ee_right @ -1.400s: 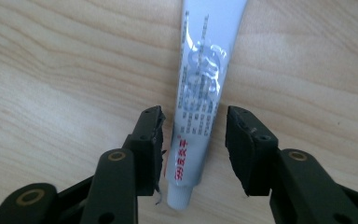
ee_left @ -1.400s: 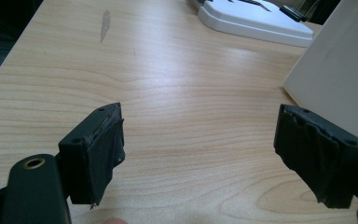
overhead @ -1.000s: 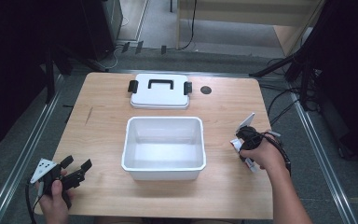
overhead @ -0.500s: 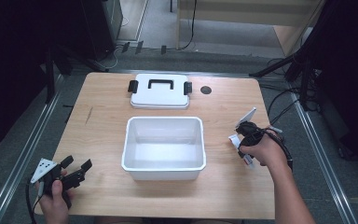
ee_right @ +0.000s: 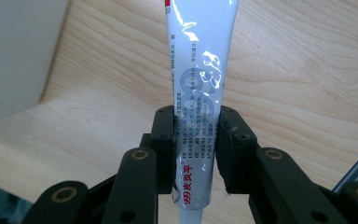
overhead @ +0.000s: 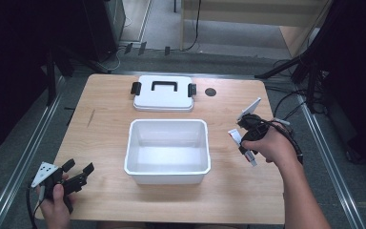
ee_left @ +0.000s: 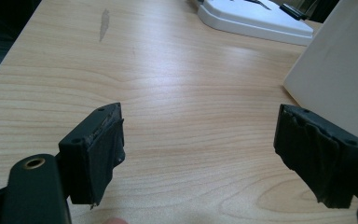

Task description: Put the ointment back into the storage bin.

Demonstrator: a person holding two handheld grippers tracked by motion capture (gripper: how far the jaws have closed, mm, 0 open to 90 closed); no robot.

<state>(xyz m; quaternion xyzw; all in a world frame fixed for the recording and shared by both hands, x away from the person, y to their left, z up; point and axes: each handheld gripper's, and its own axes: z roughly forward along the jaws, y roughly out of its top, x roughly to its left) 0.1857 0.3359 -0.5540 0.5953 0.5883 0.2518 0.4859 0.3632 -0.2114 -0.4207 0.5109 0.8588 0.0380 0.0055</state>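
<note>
1. The right gripper (ee_right: 196,140) is closed on a silver ointment tube (ee_right: 199,84), its pads pressing either side of the tube's lower body, with the capped end below the fingers and the flat crimped end reaching out beyond them.
2. Over the last second the right hand (overhead: 271,145) has crept slightly toward the far edge of the wooden table (overhead: 105,119); the tube appears held clear of the wood, though the high view is too small to be sure.
3. The open white plastic bin (overhead: 167,150) sits well off the tube's side, its wall showing to the left of the right fingers in the right gripper view.
4. The left gripper (overhead: 71,174) has not moved: jaws wide apart, empty, bare wood between the pads (ee_left: 100,149), the bin's corner just beyond the right-hand pad.
5. The bin's lid (overhead: 163,93) lies beyond the bin, untouched.
6. My guess is the tube is bound for the bin, so the carry has barely begun.
</note>
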